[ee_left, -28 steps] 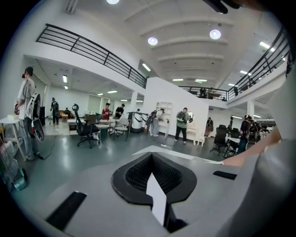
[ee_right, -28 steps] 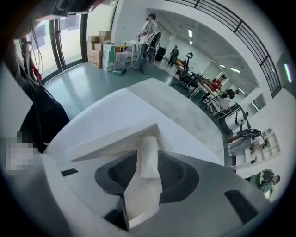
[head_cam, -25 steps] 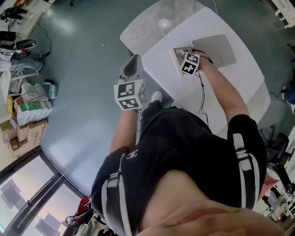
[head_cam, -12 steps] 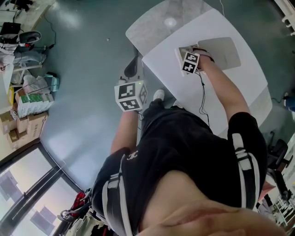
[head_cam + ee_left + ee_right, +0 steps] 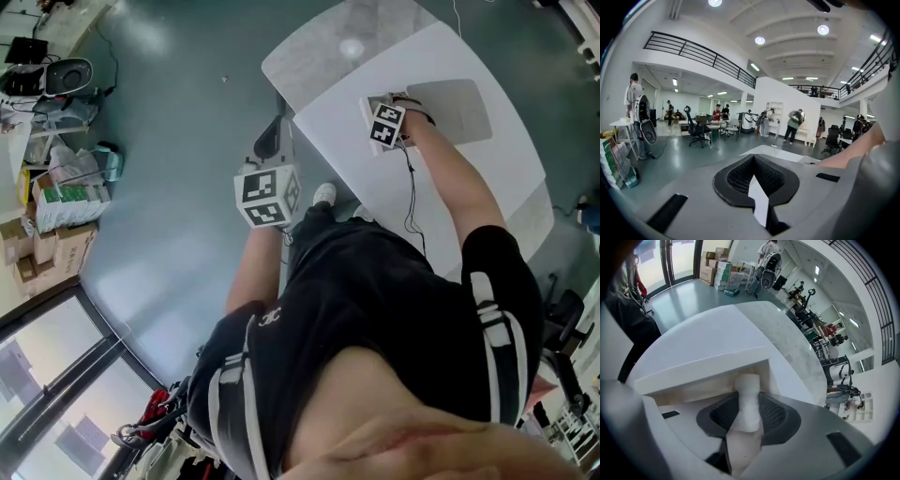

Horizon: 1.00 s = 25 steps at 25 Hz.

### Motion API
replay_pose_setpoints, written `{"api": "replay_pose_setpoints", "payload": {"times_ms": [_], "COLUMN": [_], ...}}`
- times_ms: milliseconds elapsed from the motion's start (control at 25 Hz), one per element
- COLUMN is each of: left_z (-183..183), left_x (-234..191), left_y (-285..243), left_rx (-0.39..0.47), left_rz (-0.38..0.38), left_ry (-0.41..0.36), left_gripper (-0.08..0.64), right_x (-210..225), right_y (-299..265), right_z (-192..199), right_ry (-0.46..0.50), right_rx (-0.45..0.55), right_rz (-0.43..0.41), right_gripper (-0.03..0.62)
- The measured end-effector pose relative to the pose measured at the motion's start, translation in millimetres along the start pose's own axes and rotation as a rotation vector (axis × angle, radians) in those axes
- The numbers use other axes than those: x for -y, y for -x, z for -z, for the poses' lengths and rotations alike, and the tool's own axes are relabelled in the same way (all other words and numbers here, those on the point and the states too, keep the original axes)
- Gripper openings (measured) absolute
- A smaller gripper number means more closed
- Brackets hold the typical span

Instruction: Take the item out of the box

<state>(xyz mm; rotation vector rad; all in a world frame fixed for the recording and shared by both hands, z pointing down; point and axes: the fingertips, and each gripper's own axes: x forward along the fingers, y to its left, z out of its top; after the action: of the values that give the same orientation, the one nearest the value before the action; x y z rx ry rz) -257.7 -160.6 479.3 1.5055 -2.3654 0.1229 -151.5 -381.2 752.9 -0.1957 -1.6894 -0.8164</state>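
Observation:
A small white box [image 5: 701, 363] stands open on the white table [image 5: 441, 178], its lid [image 5: 459, 98] lying flat beside it. My right gripper [image 5: 748, 401] is at the box's opening, shut on a white wrapped item [image 5: 749, 383] that sticks out past the jaws. From the head view only the right gripper's marker cube [image 5: 386, 126] shows, over the box [image 5: 368, 105]. My left gripper [image 5: 756, 180] hangs off the table's edge over the floor, jaws shut with nothing held; its cube [image 5: 265, 195] shows at my left side.
The table's near edge [image 5: 328, 159] runs between the two grippers. A grey-green floor [image 5: 169, 187] lies to the left, with cardboard boxes [image 5: 56, 206] far off. A black cable [image 5: 411, 187] trails along my right arm. People and desks fill the hall behind.
Only the head camera has drifted a little. The right gripper stays at the box with the item, and the left gripper stays beside the table.

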Motion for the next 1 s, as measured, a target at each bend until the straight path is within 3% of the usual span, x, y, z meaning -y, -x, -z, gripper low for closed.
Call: {"api": "replay_pose_setpoints", "payload": {"times_ms": [360, 720, 1000], "left_z": [-7, -22, -32], "left_x": [8, 38, 64], "left_y": [-7, -22, -38], "left_rx": [0.019, 0.039, 0.044], "left_rz": [0.038, 0.135, 0.220], "left_ry": [-0.017, -0.068, -0.101], "left_gripper": [0.014, 0.014, 0.014], "right_x": [11, 44, 80], "right_y": [36, 110, 193], "right_z": [-2, -9, -4], "right_ry": [-0.114, -0.411, -0.618], "right_rx": [0.073, 0.280, 0.512], "right_rz": [0.048, 0.113, 0.285], "right_gripper": [0.126, 0.126, 0.126]}}
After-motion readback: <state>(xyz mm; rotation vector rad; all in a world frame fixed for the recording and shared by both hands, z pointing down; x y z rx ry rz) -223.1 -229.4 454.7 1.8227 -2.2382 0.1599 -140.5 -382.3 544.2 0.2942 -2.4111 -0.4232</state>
